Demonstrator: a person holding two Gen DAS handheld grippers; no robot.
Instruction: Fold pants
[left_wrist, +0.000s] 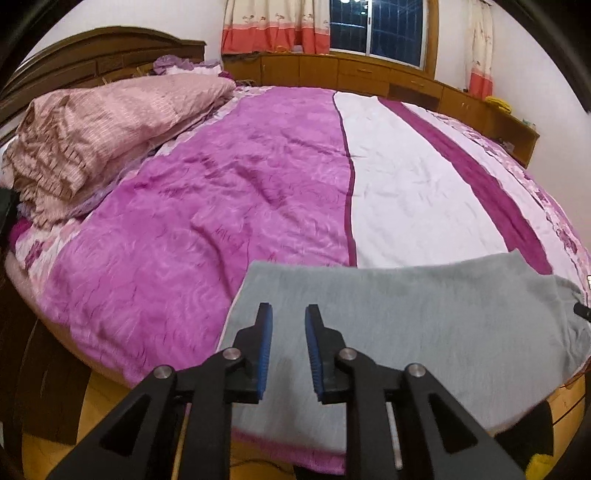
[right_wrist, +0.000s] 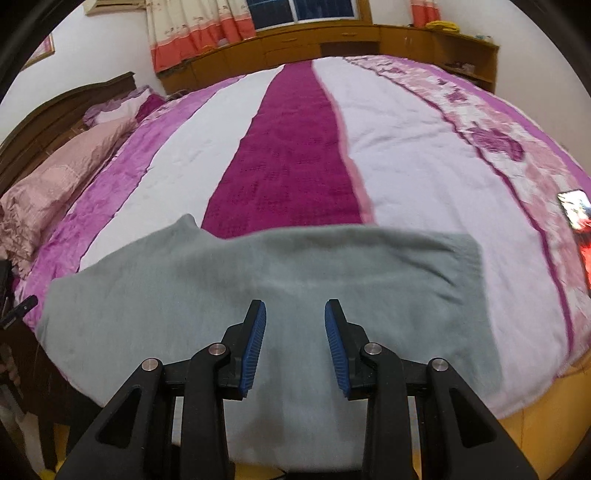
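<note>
While both pairs of blue-padded fingers stand apart and empty, the left gripper (left_wrist: 288, 314) and right gripper (right_wrist: 295, 310) hover over soft grey fleece pants (right_wrist: 229, 295), spread flat along the near edge of the purple-and-white striped bed (right_wrist: 288, 155).

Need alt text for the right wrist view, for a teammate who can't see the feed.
The open right gripper hovers over grey pants lying flat across the near edge of a bed with a purple, white and magenta striped cover. A pink folded quilt sits far left; wooden cabinets line the back.
</note>
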